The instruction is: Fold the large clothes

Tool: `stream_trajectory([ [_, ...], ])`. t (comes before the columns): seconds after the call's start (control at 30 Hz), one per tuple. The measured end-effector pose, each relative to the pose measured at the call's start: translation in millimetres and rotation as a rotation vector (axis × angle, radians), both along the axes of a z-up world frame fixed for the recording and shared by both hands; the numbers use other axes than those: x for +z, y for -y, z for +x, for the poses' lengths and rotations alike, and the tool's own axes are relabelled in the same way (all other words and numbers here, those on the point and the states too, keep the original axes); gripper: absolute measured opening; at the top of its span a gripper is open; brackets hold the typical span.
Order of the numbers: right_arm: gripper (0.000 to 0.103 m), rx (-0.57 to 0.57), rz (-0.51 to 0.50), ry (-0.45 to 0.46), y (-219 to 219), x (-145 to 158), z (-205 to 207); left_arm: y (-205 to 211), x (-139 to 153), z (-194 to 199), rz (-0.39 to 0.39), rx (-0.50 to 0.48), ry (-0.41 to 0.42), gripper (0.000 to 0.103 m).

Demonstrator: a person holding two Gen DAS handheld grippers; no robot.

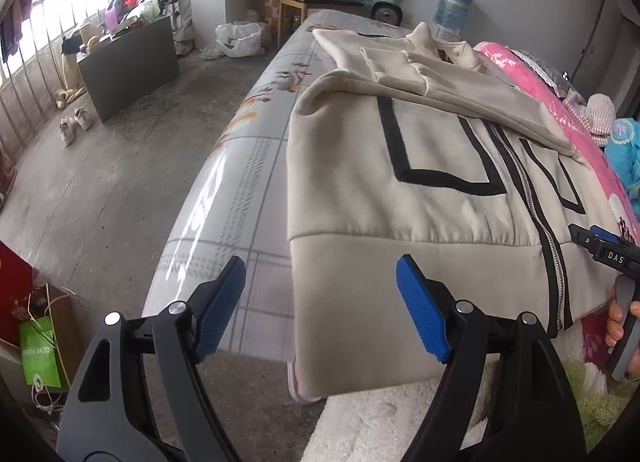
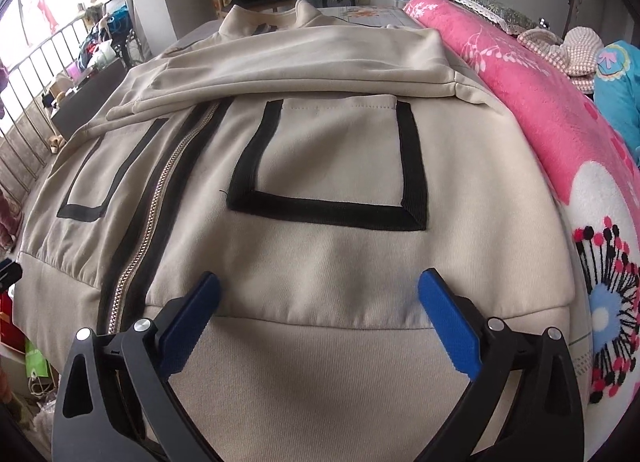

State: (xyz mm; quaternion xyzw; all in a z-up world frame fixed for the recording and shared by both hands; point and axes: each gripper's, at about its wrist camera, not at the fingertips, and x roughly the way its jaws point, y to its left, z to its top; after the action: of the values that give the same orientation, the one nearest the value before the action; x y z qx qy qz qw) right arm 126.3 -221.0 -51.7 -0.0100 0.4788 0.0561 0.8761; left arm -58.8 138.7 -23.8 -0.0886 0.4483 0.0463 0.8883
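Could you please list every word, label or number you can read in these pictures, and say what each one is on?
"DAS": white letters on the black body of the right gripper, at the right edge of the left wrist view.
Green paper bag on the floor: white print, too distorted to read.
Jacket: no visible text.

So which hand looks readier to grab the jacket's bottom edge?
Probably the right gripper: its open jaws hang squarely over the jacket's hem band. The left gripper straddles the hem's corner, half over the bed sheet.
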Motion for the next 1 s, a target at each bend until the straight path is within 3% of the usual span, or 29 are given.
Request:
stream_trajectory([
  [0.1,0.097,0.002,0.000,0.000,0,0,0,-6,-2,-16,-0.037,0.018,0.011,0.074],
  [0.27,0.097,0.008,0.000,-0.002,0,0,0,-6,-8,-22,-0.120,-0.004,0.031,0.058],
  [0.57,0.097,0.007,0.000,-0.001,-1,0,0,-10,-18,-1,-0.209,-0.018,0.025,0.056],
  [0.7,0.097,0.007,0.001,-0.001,0,0,0,-17,-18,-4,-0.273,0.005,0.038,0.051],
  [0.73,0.097,0.008,0.000,-0.001,-1,0,0,-18,-18,-6,-0.309,0.002,0.035,0.044],
  [0.83,0.097,0.006,0.000,0.000,-1,0,0,-20,-23,-14,-0.396,0.006,0.036,0.043],
  [1.0,0.097,0.006,0.001,0.000,0,0,-1,-17,-29,-5,-0.385,0.008,0.003,0.043],
])
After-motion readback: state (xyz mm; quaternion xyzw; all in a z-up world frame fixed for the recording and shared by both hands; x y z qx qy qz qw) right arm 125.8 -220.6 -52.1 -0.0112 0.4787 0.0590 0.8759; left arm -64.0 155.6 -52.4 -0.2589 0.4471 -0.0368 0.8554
